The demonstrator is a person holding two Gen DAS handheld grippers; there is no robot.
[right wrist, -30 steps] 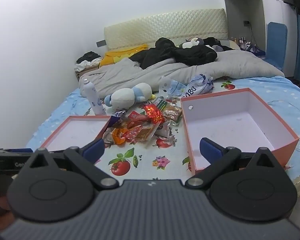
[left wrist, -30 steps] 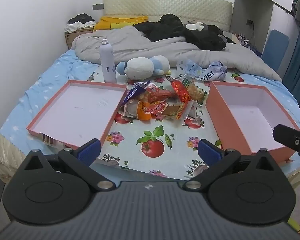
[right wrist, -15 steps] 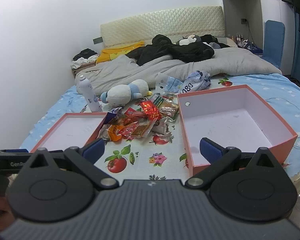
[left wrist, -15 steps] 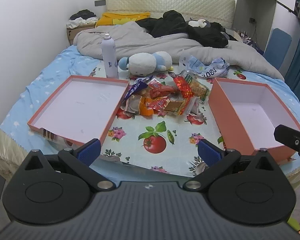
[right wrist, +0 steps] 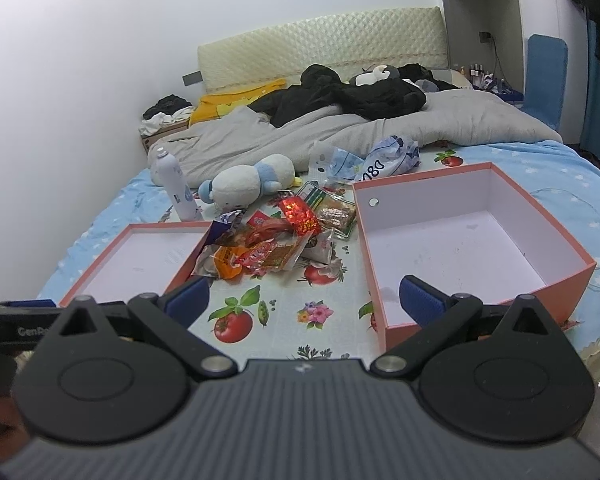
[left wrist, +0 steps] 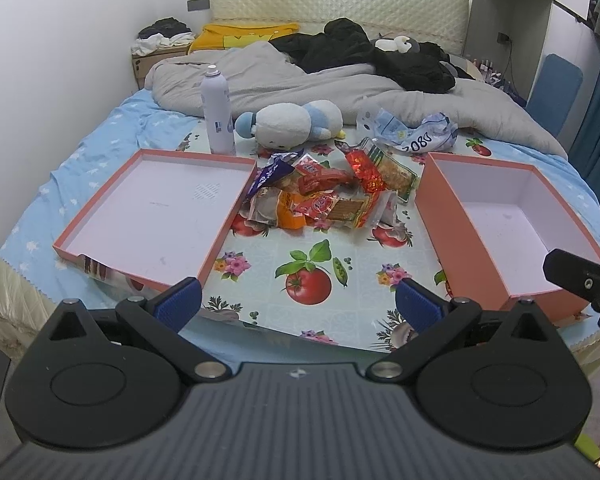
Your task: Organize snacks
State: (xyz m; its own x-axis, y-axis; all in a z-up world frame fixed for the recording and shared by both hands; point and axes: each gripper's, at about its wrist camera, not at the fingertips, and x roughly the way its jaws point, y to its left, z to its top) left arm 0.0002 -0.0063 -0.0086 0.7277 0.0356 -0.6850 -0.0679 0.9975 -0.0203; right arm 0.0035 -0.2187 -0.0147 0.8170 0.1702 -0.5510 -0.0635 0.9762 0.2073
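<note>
A heap of wrapped snacks (left wrist: 324,196) (right wrist: 272,240) lies on a fruit-printed cloth (left wrist: 308,276) spread over the bed. Left of the heap sits a shallow pink box lid (left wrist: 100,208) (right wrist: 100,272), and to its right a deeper pink box (left wrist: 440,204) (right wrist: 572,256); both hold nothing. My left gripper (left wrist: 298,300) hovers open over the cloth's near edge, well short of the snacks. My right gripper (right wrist: 304,296) is also open, near the deep box's front left corner. Part of the right gripper (left wrist: 580,280) shows at the left wrist view's right edge.
Behind the snacks lie a white and blue plush toy (left wrist: 292,124), a white spray bottle (left wrist: 218,110) and a crumpled plastic bag (left wrist: 416,136). A grey duvet (left wrist: 340,84) and dark clothes (left wrist: 360,56) cover the bed's far half. A white wall runs along the left.
Both views have shifted slightly, with the bed scene sitting a little lower and nearer. Both grippers stay open and nothing on the bed has moved.
</note>
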